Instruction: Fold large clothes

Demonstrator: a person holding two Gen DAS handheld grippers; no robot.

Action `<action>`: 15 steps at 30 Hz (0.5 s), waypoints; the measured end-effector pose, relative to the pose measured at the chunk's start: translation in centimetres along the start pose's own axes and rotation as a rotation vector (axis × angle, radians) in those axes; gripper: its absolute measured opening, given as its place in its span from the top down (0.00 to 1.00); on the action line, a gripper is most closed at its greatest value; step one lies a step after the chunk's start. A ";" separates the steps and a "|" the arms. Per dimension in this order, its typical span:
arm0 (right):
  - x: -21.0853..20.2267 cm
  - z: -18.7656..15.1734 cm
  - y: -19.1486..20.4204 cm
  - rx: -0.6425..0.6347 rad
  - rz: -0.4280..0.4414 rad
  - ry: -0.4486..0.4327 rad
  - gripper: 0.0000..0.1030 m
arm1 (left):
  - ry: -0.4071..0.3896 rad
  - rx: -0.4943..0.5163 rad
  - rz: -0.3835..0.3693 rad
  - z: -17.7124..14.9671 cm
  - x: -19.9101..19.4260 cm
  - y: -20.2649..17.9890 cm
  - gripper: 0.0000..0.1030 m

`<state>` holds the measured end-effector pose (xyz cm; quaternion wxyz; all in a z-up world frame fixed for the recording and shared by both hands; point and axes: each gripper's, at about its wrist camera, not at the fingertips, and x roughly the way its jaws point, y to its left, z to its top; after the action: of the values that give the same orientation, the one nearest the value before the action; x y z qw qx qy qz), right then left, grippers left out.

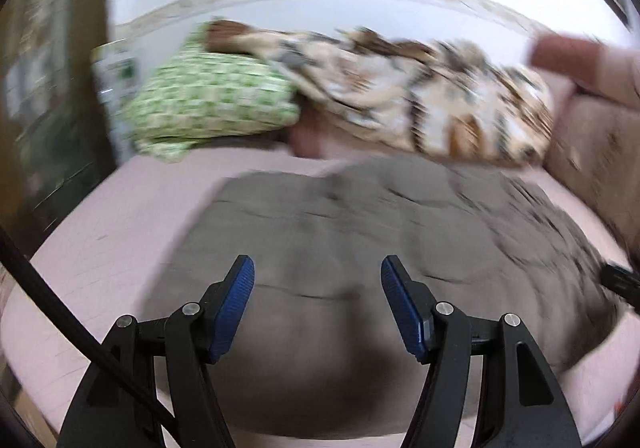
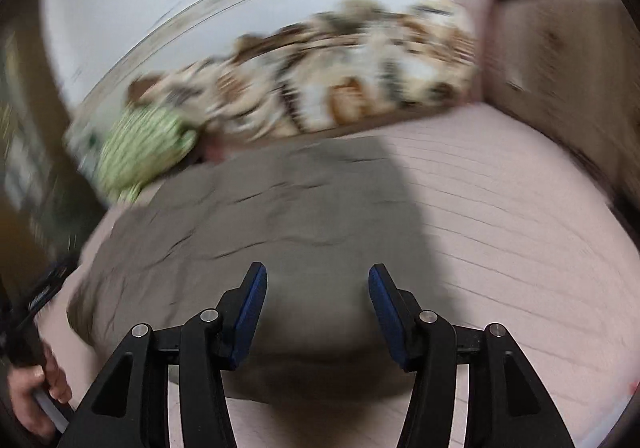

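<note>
The grey garment (image 1: 360,232) lay spread just beyond both grippers — left gripper (image 1: 318,268) and right gripper (image 2: 318,276) gaped empty, equally near.

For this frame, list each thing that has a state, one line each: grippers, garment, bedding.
left gripper: open, nothing between the pads.
right gripper: open, nothing between the pads.
grey garment: lying spread on the pink bed sheet, wrinkled, not gripped.
green checked pillow: lying at the far side of the bed.
patterned blanket: bunched up behind the garment, partly over the pillow.
</note>
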<state>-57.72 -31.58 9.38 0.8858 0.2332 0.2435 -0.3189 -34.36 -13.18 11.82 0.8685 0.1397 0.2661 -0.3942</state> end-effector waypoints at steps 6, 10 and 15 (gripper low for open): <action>4.6 -0.5 4.2 -0.109 0.008 0.053 0.43 | 0.082 0.075 -0.009 -1.5 2.8 -3.3 0.35; 6.4 -1.3 4.5 -0.109 -0.013 0.113 0.43 | 0.146 0.068 -0.004 -2.3 4.7 -2.8 0.28; 7.7 -2.4 4.1 -0.124 -0.027 0.151 0.41 | 0.171 0.084 0.010 -2.9 5.7 -3.4 0.27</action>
<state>-50.41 -30.88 4.11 0.8733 0.1979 0.3321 -0.2964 -34.82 -17.53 6.02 0.8380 0.2104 0.3218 -0.3872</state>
